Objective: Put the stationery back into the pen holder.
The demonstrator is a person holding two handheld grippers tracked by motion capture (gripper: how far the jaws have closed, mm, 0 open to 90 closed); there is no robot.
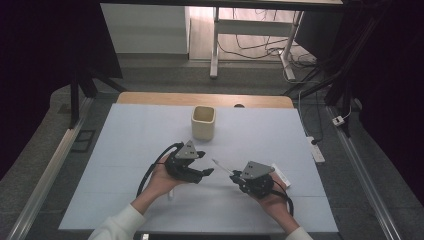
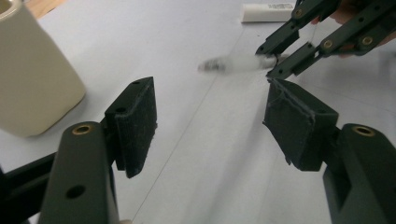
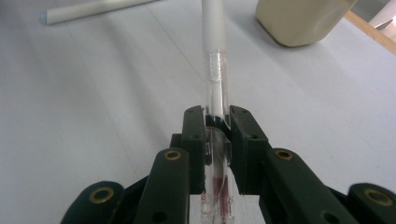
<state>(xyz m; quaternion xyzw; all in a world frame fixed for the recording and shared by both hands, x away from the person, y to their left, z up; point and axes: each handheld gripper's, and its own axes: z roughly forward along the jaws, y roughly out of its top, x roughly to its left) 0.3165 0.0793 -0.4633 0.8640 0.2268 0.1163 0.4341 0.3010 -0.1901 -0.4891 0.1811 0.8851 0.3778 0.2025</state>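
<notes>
Clear pen [image 3: 217, 84] clamped between right gripper [image 3: 217, 122] fingers, tip jutting past

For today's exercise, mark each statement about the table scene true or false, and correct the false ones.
1. The right gripper is shut on a clear pen. True.
2. The left gripper clamps the pen too. False: its jaws stand open with nothing between them.
3. The cream cup lies tipped on its side. False: it stands upright on the table.
4. A white tube lies on the table apart from the held pen. True.
</notes>
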